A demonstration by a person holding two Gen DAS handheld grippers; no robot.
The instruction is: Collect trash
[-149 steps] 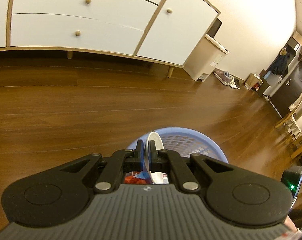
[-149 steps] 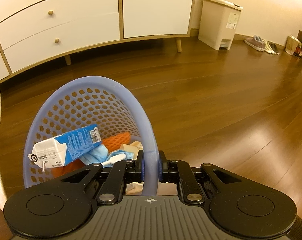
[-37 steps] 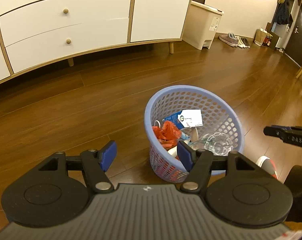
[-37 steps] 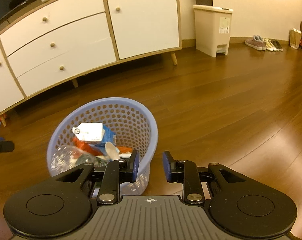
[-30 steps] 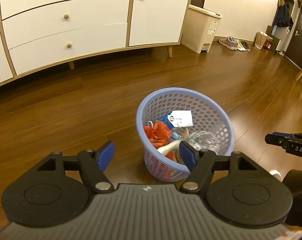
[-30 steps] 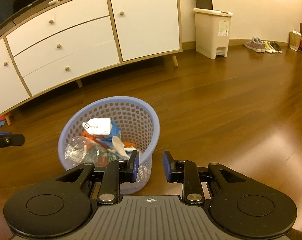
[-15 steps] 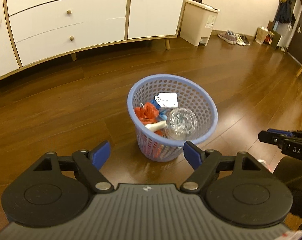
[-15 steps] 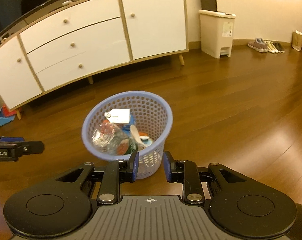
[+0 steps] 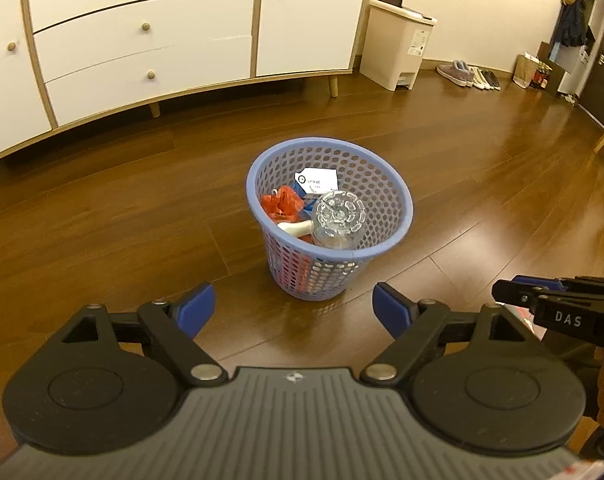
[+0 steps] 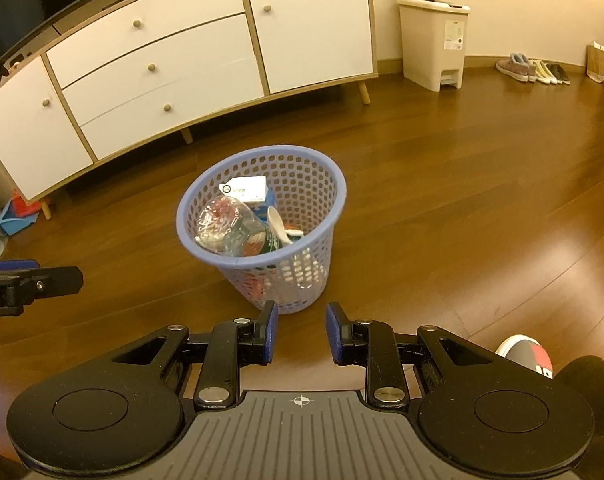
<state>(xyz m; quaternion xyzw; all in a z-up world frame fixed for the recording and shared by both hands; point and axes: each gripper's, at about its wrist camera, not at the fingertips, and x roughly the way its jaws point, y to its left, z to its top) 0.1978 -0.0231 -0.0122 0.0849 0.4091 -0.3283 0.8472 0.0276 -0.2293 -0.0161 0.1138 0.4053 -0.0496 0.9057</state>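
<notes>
A blue perforated basket (image 9: 321, 276) stands upright on the wooden floor, ahead of both grippers. Inside it lie a clear plastic bottle (image 9: 337, 216), a white and blue carton (image 9: 315, 182), a crumpled red bag (image 9: 282, 204) and a white spoon (image 9: 296, 228). My left gripper (image 9: 292, 306) is wide open and holds nothing, a little short of the basket. The right wrist view shows the same basket (image 10: 294, 280), bottle (image 10: 230, 228) and carton (image 10: 248, 190). There my right gripper (image 10: 302, 324) is open with a narrower gap, and nothing sits between its fingers.
A white sideboard (image 9: 142, 52) on short legs runs along the back wall. A cream pedal bin (image 9: 397, 52) stands to its right, with shoes (image 9: 465, 74) beyond. A person's shoe (image 10: 525, 350) is close on the right. Blue items (image 10: 16, 216) lie at the far left.
Five seconds ago the right gripper was shut on the basket rim and the left on the white spoon. Both have let go and pulled back, and the spoon lies in the upright basket.
</notes>
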